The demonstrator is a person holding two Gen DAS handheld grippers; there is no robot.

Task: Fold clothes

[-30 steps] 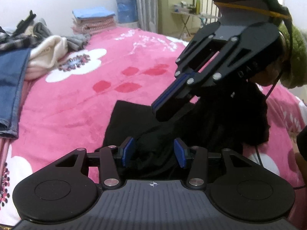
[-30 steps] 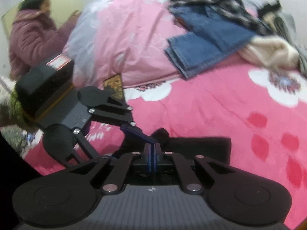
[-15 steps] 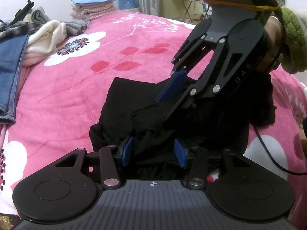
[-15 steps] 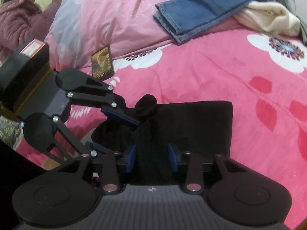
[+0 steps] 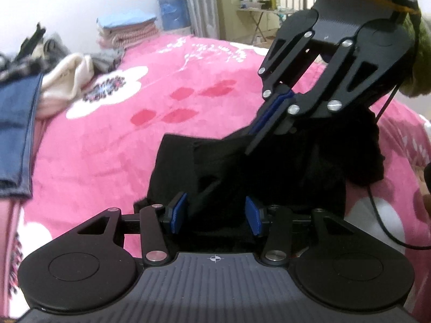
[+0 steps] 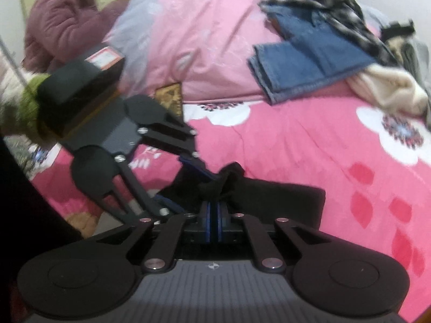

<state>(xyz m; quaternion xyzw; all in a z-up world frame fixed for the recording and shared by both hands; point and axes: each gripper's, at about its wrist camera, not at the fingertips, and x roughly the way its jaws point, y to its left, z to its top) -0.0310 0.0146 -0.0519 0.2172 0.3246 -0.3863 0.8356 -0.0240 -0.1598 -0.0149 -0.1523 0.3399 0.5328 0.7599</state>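
The black garment lies on the pink flowered bed, bunched up just in front of both cameras, with a flatter squared part reaching out toward the middle of the bed. The right tongs are pressed together on a raised tuft of the black cloth, which puckers up just past their tips. The left tongs stand apart, their blue pads on either side of a fold of the same garment without pinching it.

The main risk, as I judge it, is that the garment is carried by one narrow pinch only. If the right tongs pull up or away, the loose cloth may hang lopsided and drag the flat part into a heap, spoiling whatever fold it already has. The tuft looks small, so it may also slip out under the garment's weight.

The two pairs of tongs are crowded close over the same bunch. A careless swing could knock one tool against the other, or the left tongs could clamp several layers at once and lock in a crease. The cable trailing at the near right could catch on the cloth.

Jeans, a cream knit and other loose clothes lie well apart along the far edge of the bed. A person in a padded jacket is beyond the bed.
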